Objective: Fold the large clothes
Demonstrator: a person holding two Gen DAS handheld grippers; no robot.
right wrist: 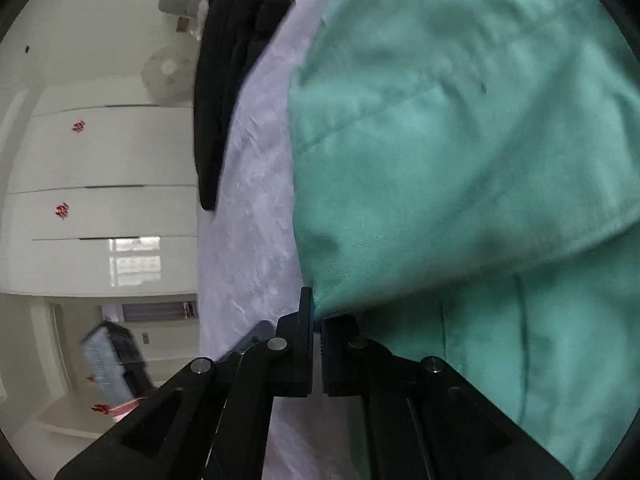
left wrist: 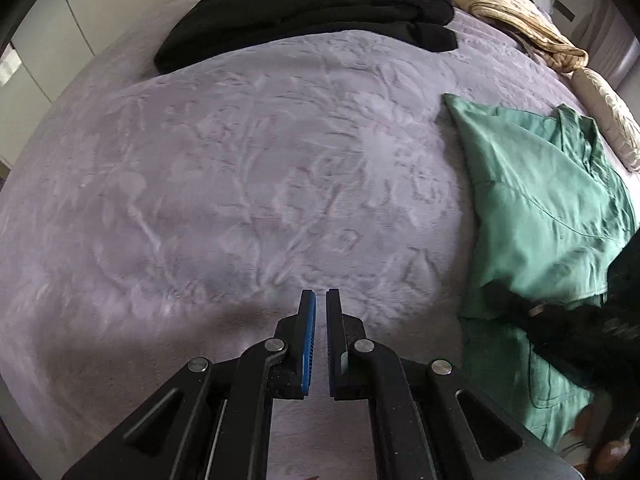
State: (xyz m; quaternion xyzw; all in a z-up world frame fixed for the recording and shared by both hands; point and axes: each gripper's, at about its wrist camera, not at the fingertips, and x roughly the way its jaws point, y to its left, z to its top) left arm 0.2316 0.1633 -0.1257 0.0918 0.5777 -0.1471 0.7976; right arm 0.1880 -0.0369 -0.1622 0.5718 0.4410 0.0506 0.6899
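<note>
Right gripper (right wrist: 316, 312) – fingers pinching the green garment (right wrist: 460, 140) edge at lower centre of frame; the garment runs up and right. Left gripper (left wrist: 321, 300) – fingers pressed together, empty over the bed (left wrist: 240, 160); the garment lies at right.

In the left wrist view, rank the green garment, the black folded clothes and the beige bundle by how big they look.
1. green garment, though it lies nearest the camera and runs out of frame.
2. black folded clothes, farther away.
3. beige bundle, smallest, at the far edge where the fisheye squeezes it.
</note>
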